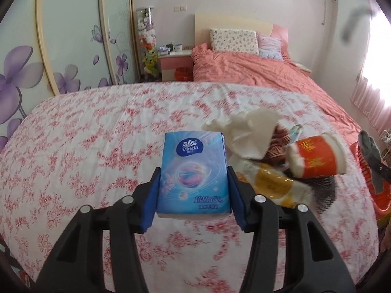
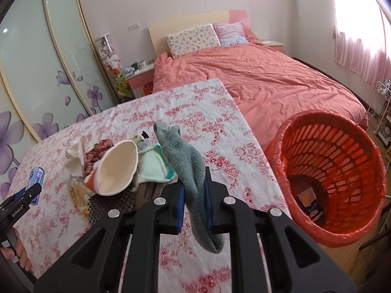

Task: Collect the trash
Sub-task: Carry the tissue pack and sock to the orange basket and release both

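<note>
My left gripper (image 1: 194,183) is shut on a blue Vinda tissue pack (image 1: 193,171), held above the table with the floral cloth (image 1: 97,146); the pack also shows at the left of the right wrist view (image 2: 36,183). My right gripper (image 2: 194,195) is shut on a grey-green sock (image 2: 190,171) that hangs down between the fingers. A heap of trash lies on the table: crumpled white paper (image 1: 246,131), an orange paper cup (image 1: 317,156) on its side, a yellow wrapper (image 1: 273,183). An orange bin (image 2: 334,171) with a red liner stands right of the table.
A bed with a salmon cover (image 2: 268,78) lies behind the table. A wardrobe with purple flowers (image 1: 48,61) stands on the left. A pink nightstand (image 1: 174,66) stands by the bed. Some packaging (image 2: 310,202) lies in the bin's bottom. A wire rack (image 2: 383,112) stands far right.
</note>
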{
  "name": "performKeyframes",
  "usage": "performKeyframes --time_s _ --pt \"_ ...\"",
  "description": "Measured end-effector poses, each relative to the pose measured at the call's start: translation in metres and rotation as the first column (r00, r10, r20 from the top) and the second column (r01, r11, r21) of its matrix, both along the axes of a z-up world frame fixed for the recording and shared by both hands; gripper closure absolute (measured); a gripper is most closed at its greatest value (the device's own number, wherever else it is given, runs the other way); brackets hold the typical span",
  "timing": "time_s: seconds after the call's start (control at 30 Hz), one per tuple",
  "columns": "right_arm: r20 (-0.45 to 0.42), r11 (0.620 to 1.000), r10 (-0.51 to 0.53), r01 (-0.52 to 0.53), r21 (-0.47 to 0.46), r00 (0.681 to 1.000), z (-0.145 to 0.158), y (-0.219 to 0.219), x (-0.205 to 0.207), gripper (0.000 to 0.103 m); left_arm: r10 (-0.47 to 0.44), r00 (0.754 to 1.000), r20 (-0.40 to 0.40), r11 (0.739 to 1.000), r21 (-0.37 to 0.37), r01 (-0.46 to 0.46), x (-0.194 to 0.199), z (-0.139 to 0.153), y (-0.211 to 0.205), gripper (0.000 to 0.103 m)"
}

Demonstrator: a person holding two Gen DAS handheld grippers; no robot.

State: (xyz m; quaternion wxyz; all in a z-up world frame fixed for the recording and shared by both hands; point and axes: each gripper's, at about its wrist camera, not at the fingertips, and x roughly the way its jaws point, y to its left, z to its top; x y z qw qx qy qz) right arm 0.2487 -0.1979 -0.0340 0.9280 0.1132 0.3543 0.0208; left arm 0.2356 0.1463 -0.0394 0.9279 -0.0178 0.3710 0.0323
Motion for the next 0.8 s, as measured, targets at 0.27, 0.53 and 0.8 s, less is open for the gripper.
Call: performKeyframes --time_s 0.27,0.53,0.8 --pt "0.060 1.000 -0.011 0.011 0.001 0.998 0.020 -0.011 -0.021 0.089 -0.066 0.996 0.064 0.998 -0.014 0.067 -0.017 0.031 -0.030 0.053" --pt "0.099 0.999 -0.035 0.033 0.018 0.995 0.031 -0.026 -0.039 0.089 -0.141 0.983 0.120 0.989 -0.032 0.146 -0.029 0.056 -0.070 0.053" --pt "0.113 0.997 -0.079 0.077 0.023 0.990 0.034 -0.047 -0.051 0.089 -0.232 0.962 0.144 0.970 -0.040 0.240 -0.032 0.066 -0.116 0.053"
